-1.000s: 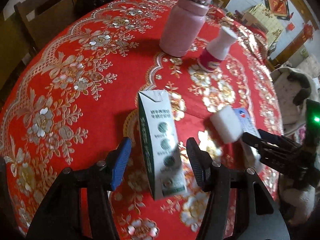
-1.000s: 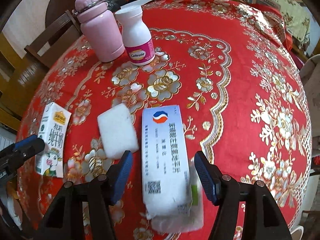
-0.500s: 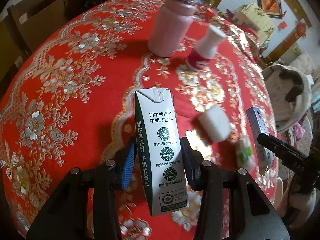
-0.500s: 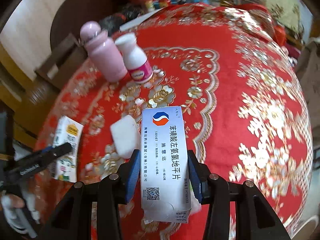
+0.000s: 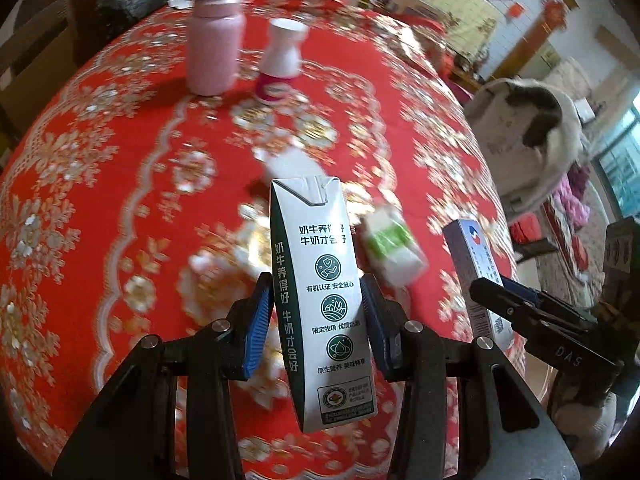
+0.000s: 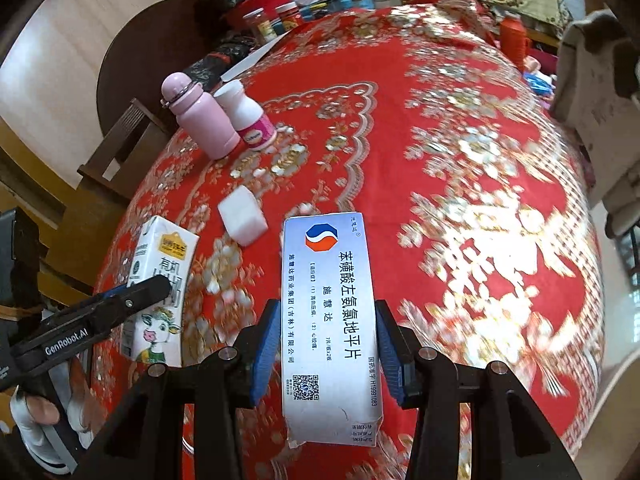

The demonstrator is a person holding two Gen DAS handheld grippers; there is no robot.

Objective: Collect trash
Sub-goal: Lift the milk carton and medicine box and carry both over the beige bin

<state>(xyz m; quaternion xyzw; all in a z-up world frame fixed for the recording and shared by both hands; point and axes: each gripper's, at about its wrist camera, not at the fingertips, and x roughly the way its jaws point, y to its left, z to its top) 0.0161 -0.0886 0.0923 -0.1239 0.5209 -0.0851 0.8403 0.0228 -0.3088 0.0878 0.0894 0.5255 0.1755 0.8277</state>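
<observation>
My left gripper (image 5: pixel 316 316) is shut on a white and green milk carton (image 5: pixel 320 300) and holds it above the red tablecloth. My right gripper (image 6: pixel 326 344) is shut on a flat white and blue medicine box (image 6: pixel 330 320), also lifted off the table. The carton (image 6: pixel 160 292) and the left gripper also show at the left of the right wrist view. The medicine box (image 5: pixel 476 276) shows at the right of the left wrist view. A white foam block (image 6: pixel 243 220) and a green and white wrapper (image 5: pixel 394 248) lie on the cloth.
A pink flask (image 5: pixel 214 48) and a white pill bottle (image 5: pixel 280 64) with a pink label stand upright at the far side of the round table (image 6: pixel 460 160). Jars and bags crowd the far edge. A wooden chair (image 6: pixel 116 152) stands at the left, a draped chair (image 5: pixel 532 140) at the right.
Both grippers closed on their items and lifted them off the table. The green and white wrapper under the medicine box is now uncovered on the cloth.
</observation>
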